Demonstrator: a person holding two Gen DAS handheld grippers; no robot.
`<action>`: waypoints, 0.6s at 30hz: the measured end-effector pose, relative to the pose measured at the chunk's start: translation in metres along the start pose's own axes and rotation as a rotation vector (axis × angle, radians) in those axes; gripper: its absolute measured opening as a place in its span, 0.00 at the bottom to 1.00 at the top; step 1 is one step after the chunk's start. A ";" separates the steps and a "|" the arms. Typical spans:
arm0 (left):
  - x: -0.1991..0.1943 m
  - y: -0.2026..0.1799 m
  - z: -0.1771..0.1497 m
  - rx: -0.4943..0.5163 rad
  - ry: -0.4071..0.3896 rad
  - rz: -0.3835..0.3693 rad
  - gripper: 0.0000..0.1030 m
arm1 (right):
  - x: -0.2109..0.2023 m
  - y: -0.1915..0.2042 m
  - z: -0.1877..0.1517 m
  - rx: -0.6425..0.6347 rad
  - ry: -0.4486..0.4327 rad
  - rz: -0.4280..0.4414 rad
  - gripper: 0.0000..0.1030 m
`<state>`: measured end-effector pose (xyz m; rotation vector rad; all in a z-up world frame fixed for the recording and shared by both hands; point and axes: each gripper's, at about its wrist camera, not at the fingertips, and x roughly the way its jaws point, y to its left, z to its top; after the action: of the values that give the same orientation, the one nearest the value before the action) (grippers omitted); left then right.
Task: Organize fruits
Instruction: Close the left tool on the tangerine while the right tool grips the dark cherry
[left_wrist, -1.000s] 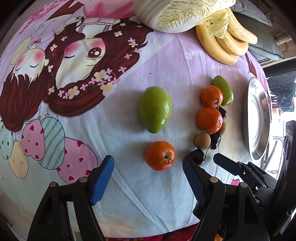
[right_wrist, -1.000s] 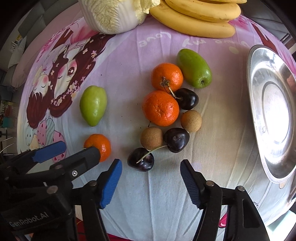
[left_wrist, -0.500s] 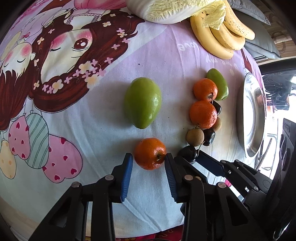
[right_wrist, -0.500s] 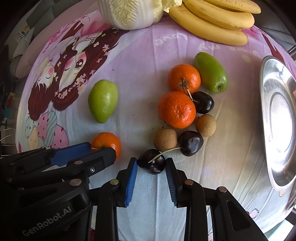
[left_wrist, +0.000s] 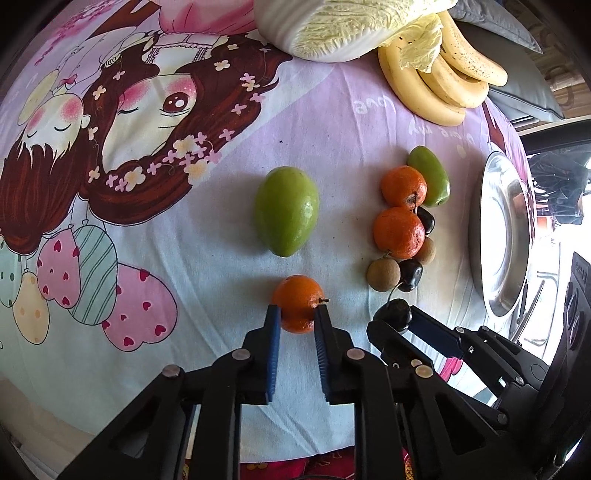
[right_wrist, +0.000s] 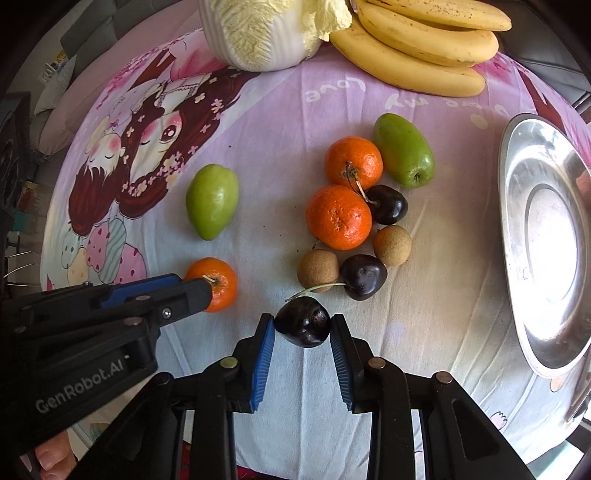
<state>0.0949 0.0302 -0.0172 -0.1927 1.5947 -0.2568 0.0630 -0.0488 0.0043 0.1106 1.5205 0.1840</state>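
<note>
My left gripper (left_wrist: 296, 318) is shut on a small orange tangerine (left_wrist: 299, 301) that rests on the printed cloth. The right gripper (right_wrist: 302, 322) is shut on a dark cherry (right_wrist: 303, 323) whose stem points up and left. Beyond it lies a cluster: two tangerines (right_wrist: 339, 217), two more dark cherries (right_wrist: 364, 276), two brown longans (right_wrist: 318, 269) and a green fruit (right_wrist: 403, 149). A second green fruit (left_wrist: 287, 210) lies alone, just past the held tangerine. A round steel plate (right_wrist: 546, 243) sits at the right.
A bunch of bananas (right_wrist: 424, 48) and a napa cabbage (right_wrist: 266, 33) lie at the far edge of the cartoon-print cloth (left_wrist: 147, 110). The left gripper's body (right_wrist: 92, 321) fills the lower left of the right wrist view. Grey cushions sit behind the bananas.
Both grippers went from wide open to shut: the left closed on the tangerine, the right on the dark cherry. The cherry now sits slightly off its earlier spot beside the longan.
</note>
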 end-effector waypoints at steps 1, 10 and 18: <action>-0.001 -0.003 0.000 0.002 -0.001 0.002 0.13 | -0.002 -0.003 0.000 0.002 -0.002 0.002 0.32; 0.008 -0.010 0.013 -0.049 -0.008 0.042 0.19 | -0.007 -0.041 -0.007 0.013 0.000 0.004 0.32; 0.017 -0.008 0.023 -0.082 -0.004 0.014 0.30 | -0.007 -0.034 -0.008 0.010 -0.002 0.015 0.32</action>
<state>0.1167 0.0170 -0.0316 -0.2453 1.6031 -0.1797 0.0565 -0.0841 0.0040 0.1302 1.5189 0.1875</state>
